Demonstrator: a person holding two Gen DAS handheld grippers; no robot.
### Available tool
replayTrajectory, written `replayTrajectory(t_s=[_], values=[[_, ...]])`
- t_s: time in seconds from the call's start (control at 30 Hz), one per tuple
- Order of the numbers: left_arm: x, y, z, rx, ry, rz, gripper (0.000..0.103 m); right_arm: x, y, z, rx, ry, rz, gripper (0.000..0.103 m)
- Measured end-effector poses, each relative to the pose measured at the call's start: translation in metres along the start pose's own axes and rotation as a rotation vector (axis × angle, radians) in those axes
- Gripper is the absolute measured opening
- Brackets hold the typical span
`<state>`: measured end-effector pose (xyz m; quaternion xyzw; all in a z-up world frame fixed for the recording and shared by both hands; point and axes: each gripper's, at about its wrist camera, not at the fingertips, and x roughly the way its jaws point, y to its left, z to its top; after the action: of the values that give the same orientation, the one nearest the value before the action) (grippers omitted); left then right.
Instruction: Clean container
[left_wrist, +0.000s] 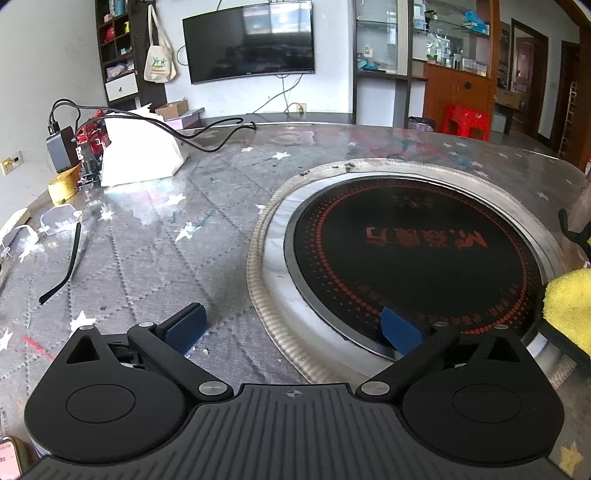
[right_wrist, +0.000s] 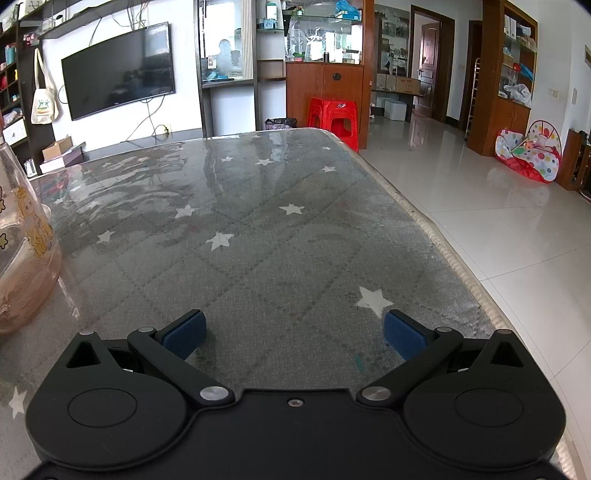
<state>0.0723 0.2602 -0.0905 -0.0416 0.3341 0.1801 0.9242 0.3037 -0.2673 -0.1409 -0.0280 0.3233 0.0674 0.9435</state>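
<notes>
A clear pinkish container (right_wrist: 22, 251) with a cartoon girl print stands on the table at the far left of the right wrist view. A yellow cloth (left_wrist: 570, 302) lies at the right edge of the left wrist view, beside the cooktop. My left gripper (left_wrist: 293, 326) is open and empty, low over the table at the cooktop's near left rim. My right gripper (right_wrist: 295, 332) is open and empty, low over the table, with the container off to its left.
A round black induction cooktop (left_wrist: 413, 258) with a steel ring is set into the grey star-pattern table (right_wrist: 258, 236). Eyeglasses (left_wrist: 55, 229), a white tissue pack (left_wrist: 140, 155), a charger with cables (left_wrist: 59, 147) and a yellow packet lie at the left. The table's right edge (right_wrist: 436, 236) drops to tiled floor.
</notes>
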Motion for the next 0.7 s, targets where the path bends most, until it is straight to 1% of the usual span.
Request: replayTrajectory(t_s=[0.7], values=[[0.0001, -0.0013, -0.0003, 0.002, 0.0, 0.003, 0.103, -0.0066, -0.0002, 0.0026, 0.0, 0.002, -0.001, 0.103]])
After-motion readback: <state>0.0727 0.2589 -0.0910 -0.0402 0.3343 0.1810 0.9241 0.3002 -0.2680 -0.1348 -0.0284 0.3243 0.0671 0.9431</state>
